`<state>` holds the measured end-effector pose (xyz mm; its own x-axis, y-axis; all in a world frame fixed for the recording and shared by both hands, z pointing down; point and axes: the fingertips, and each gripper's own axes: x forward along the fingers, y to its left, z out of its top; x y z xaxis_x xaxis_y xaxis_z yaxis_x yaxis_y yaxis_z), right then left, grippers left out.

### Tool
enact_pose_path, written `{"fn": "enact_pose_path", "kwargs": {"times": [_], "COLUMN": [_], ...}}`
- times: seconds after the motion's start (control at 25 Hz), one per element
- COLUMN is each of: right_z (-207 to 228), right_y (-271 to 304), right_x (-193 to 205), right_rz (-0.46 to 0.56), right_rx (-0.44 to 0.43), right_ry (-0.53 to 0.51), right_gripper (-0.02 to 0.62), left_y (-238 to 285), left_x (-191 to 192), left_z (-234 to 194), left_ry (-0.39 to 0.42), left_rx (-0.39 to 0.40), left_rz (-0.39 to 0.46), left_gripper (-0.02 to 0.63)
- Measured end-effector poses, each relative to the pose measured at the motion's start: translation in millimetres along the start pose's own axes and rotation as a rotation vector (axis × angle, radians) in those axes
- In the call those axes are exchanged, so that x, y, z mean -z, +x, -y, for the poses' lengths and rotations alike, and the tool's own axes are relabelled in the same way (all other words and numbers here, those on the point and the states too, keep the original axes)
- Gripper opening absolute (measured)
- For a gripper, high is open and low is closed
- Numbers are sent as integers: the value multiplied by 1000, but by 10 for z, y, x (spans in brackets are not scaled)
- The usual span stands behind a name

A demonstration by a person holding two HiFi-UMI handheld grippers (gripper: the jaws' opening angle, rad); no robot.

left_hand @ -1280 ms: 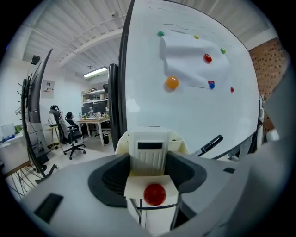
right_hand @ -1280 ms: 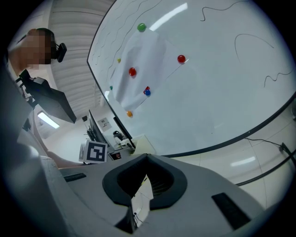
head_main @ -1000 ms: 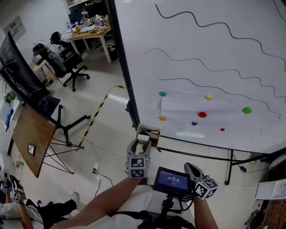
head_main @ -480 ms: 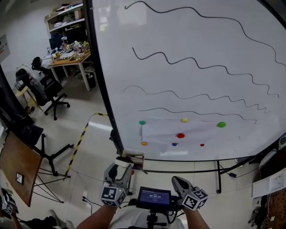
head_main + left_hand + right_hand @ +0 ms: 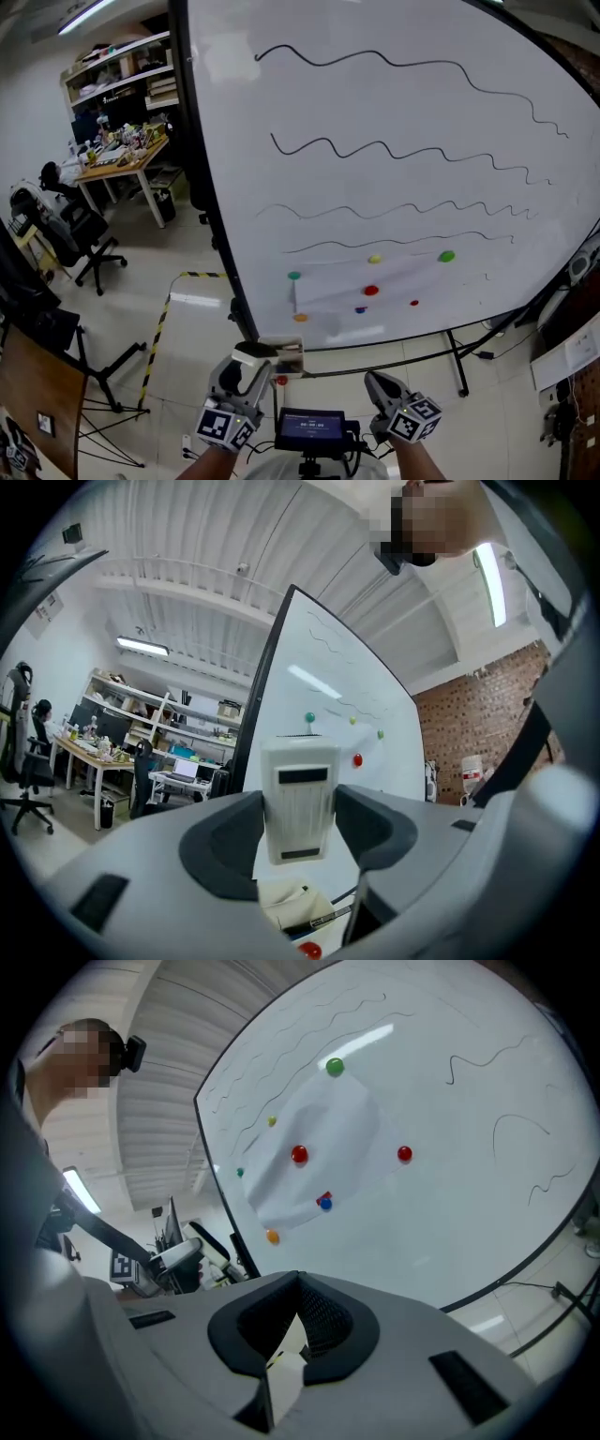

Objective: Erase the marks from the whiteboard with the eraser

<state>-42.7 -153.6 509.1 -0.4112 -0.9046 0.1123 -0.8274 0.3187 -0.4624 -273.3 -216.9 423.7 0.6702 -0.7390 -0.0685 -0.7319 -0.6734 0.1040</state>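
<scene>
Left tool: the left tool (image 5: 298, 825) is clamping the eraser (image 5: 300, 799) by its two long sides, the white block standing upright between the jaws.
Right tool: the right tool (image 5: 298, 1314) is closed, jaws together, and it is carrying nothing I can make out.
Eraser's place: it is sitting low at the bottom centre-left of the head view, just beside the marker tray (image 5: 291, 354) and well apart from every line.
Whiteboard: the whiteboard (image 5: 412, 103) is filling the upper right of the frame, with all four wavy marks (image 5: 394, 150) untouched.
Risk, slip: the eraser is being held only by its sides, so pressing it at a tilt could twist it out of the jaws.
Risk, magnets: the lowest line is running just above the paper sheet (image 5: 328, 291) and its magnets (image 5: 371, 290) — a wide sweep there could knock one off or drag the sheet.
Risk, reach: the top line is sitting high in the frame, so stretching for it could weaken the pressure and leave streaks.
Risk, board: it is standing on a frame with legs (image 5: 459, 361) — a hard push could rock it away from the pad.
Change, view: the head camera is tilting upward; a second ago the top of the frame was cutting off the upper lines, now all four are showing.
Change, tools: both tools are dropping toward the bottom edge, the left one from mid-frame, with the eraser in the same grip.
Change, board: it is reading smaller and further off, while the magnets and sheet are sliding down the frame.
</scene>
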Motion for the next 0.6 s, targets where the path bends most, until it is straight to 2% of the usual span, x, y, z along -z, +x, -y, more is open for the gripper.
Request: {"fn": "enact_pose_path", "kwargs": {"times": [0.28, 0.44, 0.6], "right_z": [-113, -62, -58], "right_y": [-194, -387, -614], "right_x": [-34, -116, -238], "right_rz": [34, 52, 70], "right_rx": [67, 114, 154], "right_ry": [-50, -69, -95], "right_gripper": [6, 6, 6], "left_y": [5, 115, 188], "left_x": [101, 169, 240], "left_z": [202, 432, 635], "left_ry": [-62, -36, -53], "left_rx": [172, 215, 263], "left_rz": [-15, -28, -57], "left_gripper": [270, 270, 272]}}
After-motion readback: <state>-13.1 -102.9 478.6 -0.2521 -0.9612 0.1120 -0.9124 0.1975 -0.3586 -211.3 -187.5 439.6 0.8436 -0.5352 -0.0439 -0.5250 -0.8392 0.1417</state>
